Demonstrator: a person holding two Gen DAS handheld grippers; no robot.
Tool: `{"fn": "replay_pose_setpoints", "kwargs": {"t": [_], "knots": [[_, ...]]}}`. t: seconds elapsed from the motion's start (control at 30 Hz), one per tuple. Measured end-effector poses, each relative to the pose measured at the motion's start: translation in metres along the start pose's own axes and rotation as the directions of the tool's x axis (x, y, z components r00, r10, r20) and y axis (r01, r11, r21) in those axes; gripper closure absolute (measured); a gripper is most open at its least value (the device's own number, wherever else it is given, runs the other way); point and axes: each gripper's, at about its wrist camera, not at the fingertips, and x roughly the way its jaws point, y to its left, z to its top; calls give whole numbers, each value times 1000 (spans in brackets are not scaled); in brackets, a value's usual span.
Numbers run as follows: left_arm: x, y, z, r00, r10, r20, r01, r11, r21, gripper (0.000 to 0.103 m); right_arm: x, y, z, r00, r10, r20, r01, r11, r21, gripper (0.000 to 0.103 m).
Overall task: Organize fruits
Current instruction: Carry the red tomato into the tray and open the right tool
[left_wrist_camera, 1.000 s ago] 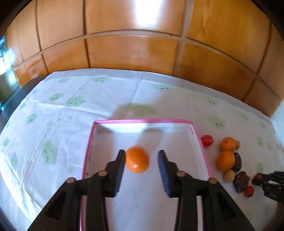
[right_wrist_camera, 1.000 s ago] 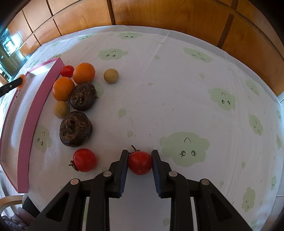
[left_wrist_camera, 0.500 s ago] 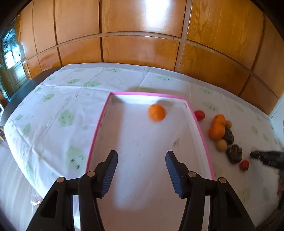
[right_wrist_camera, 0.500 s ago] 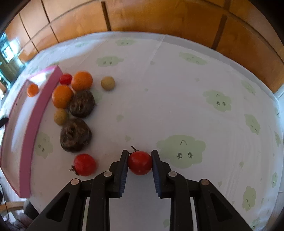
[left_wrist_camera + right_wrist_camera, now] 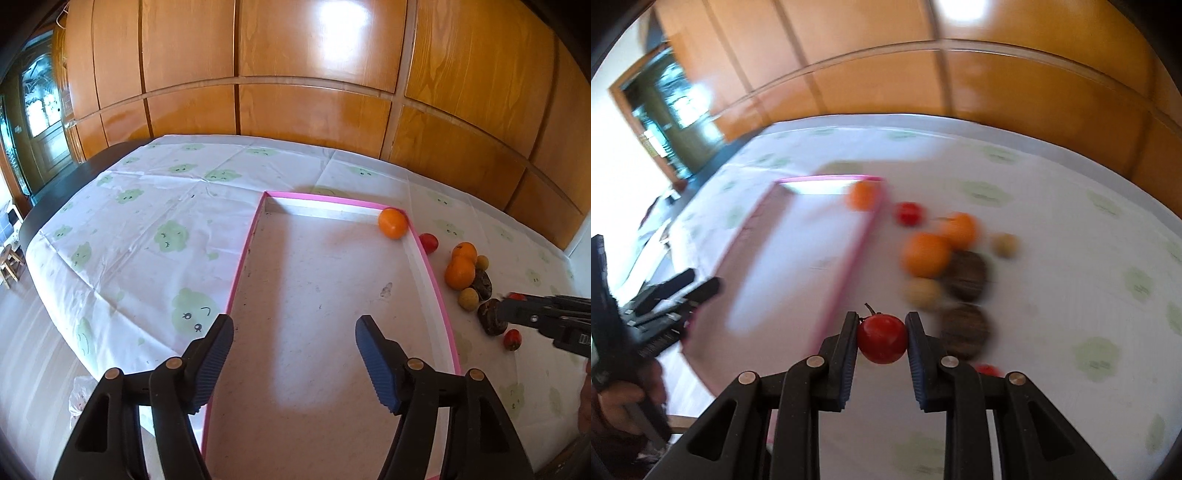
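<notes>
Lifted now, the right hand-held gripper [image 5: 881, 338] carries its clamped tomato [image 5: 881, 338] toward the pink tray [image 5: 430, 267]; the left hand-held gripper [image 5: 294, 352], jaws just opening, hangs empty over it. Swing fast and that tomato could slip or bruise.

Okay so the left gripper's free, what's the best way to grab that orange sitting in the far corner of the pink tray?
Grip the orange across its widest middle, coming down from above. It sits tight in the pink tray's far right corner, so both walls block a low side approach. Set the left gripper's jaws, now open and empty, diagonally to the corner, so each finger drops into a wall-free gap. It is round and may roll.
</notes>
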Motion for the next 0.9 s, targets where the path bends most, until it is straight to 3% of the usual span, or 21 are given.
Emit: {"fn": "replay_pose_setpoints", "kwargs": {"t": [0.23, 0.43, 0.9], "knots": [[0, 8, -4, 1000, -3, -9, 3, 1000, -18, 32, 38, 49, 21, 999, 31, -41, -33, 998, -47, 78], [2, 13, -9, 1000, -8, -21, 7, 999, -32, 30, 69, 52, 39, 998, 13, -60, -14, 1000, -19, 76], [3, 11, -13, 999, -17, -32, 16, 999, -29, 30, 46, 44, 36, 1000, -6, 2, 6, 1000, 19, 71]]}}
